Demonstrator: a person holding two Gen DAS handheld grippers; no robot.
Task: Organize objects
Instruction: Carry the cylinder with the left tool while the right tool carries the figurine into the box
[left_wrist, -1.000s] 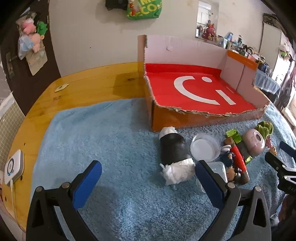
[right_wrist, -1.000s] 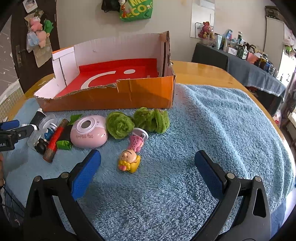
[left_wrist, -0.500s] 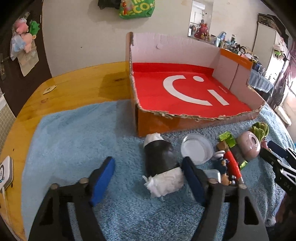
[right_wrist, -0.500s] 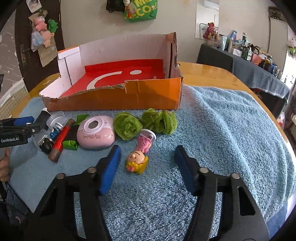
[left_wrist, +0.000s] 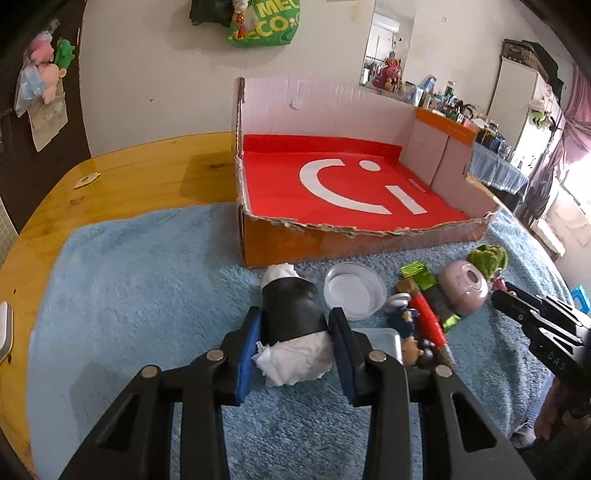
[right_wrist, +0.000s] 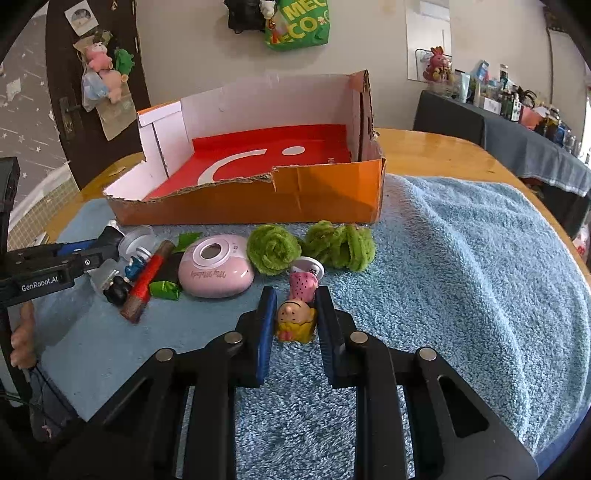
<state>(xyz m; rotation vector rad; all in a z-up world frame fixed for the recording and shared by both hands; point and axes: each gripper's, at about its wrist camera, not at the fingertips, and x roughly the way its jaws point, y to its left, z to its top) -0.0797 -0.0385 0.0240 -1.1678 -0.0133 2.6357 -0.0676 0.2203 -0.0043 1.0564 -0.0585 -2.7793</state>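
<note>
Blue towelling (right_wrist: 461, 258) covers the wooden worktop (left_wrist: 122, 173), with an open cardboard box (left_wrist: 332, 236) lined in red at twelve o'clock of both tools. Closing its jaws, the left tool (left_wrist: 293, 334) has a black roll stuffed with white tissue (left_wrist: 291, 314) between its blue pads, which sit against the roll's sides, and a clear round lid (left_wrist: 354, 291) lies just beyond at one o'clock. Clamped together on a small yellow-and-pink figurine (right_wrist: 295, 321), the right tool (right_wrist: 295, 317) has a pink oval device (right_wrist: 216, 271) at ten o'clock and green fuzzy rolls (right_wrist: 306, 247) at twelve.
</note>
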